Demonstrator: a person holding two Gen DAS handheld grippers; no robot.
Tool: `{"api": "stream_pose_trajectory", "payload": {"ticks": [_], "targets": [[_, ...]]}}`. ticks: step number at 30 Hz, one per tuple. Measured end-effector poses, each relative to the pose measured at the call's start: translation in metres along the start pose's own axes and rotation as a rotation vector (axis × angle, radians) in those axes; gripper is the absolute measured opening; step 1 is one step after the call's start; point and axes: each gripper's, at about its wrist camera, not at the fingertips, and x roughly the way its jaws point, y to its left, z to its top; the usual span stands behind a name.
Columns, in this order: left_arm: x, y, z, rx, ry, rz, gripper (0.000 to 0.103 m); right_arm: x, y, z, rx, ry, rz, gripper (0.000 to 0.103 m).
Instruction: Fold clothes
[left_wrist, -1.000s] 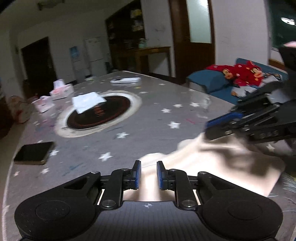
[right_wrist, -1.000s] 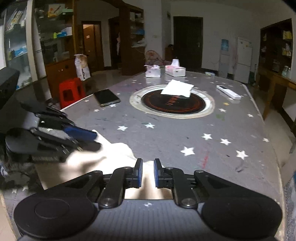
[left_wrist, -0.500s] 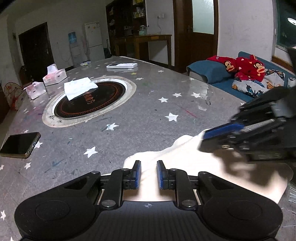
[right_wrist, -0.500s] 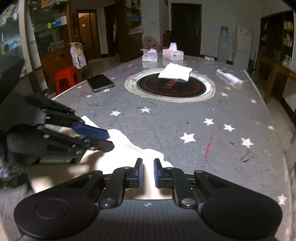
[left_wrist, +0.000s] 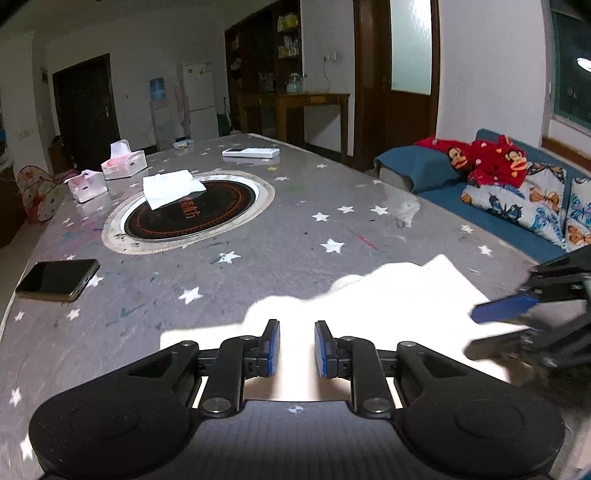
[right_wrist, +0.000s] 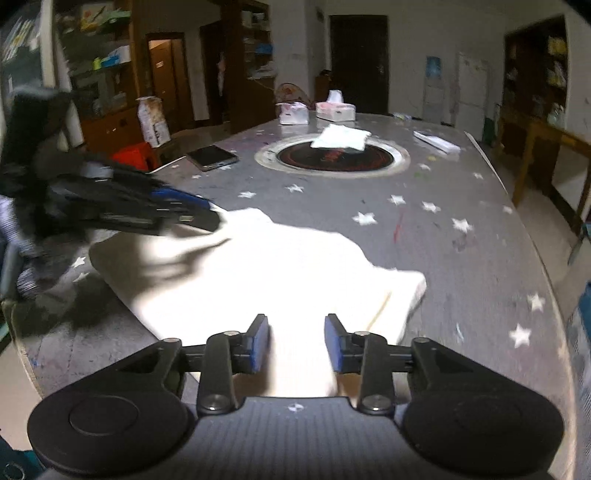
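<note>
White cloth (right_wrist: 266, 273) lies flat on the table (right_wrist: 461, 229), spreading ahead of and beneath both sets of fingers. Right gripper (right_wrist: 297, 341): jaws have just been opening, now apart, cloth between, not pinched. Left gripper (left_wrist: 296, 347): fingers slightly spread above the cloth's near edge, pads clear of it.

Grey star-printed table (left_wrist: 295, 258), with round dark inset (left_wrist: 188, 216) at centre left bearing white folded cloth (left_wrist: 171, 186). Phone (left_wrist: 57, 279) at left edge; tissue boxes (left_wrist: 123, 166) and remote (left_wrist: 251, 152) toward top; pale garment (right_wrist: 266, 273) spread at bottom.
</note>
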Motion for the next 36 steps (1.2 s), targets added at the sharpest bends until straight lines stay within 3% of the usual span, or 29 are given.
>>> {"api": "stream_pose_trajectory", "payload": {"ticks": [8, 15, 21, 25, 29, 31, 36], "targets": [[-0.016, 0.009, -0.030, -0.041, 0.030, 0.047, 0.024, -0.005, -0.006, -0.004, 0.037, -0.025, 0.001, 0.037], [-0.020, 0.016, -0.039, -0.104, 0.011, 0.045, 0.024, -0.010, -0.004, 0.004, 0.045, -0.068, -0.009, 0.037], [-0.028, 0.032, -0.045, -0.157, 0.006, 0.058, 0.025, 0.010, -0.004, -0.003, 0.045, -0.030, -0.002, 0.036], [-0.039, 0.049, -0.047, -0.231, -0.011, 0.089, 0.032, 0.008, -0.006, -0.004, 0.050, -0.029, -0.009, 0.036], [-0.045, 0.069, -0.049, -0.320, -0.005, 0.079, 0.029, 0.007, -0.001, -0.002, 0.020, -0.033, -0.023, 0.036], [-0.043, 0.072, -0.049, -0.324, 0.008, 0.062, 0.023, 0.005, 0.004, 0.001, 0.000, -0.045, -0.025, 0.036], [-0.027, 0.081, -0.045, -0.337, 0.045, 0.029, 0.021, 0.001, 0.021, 0.007, -0.072, -0.076, 0.013, 0.037]]}}
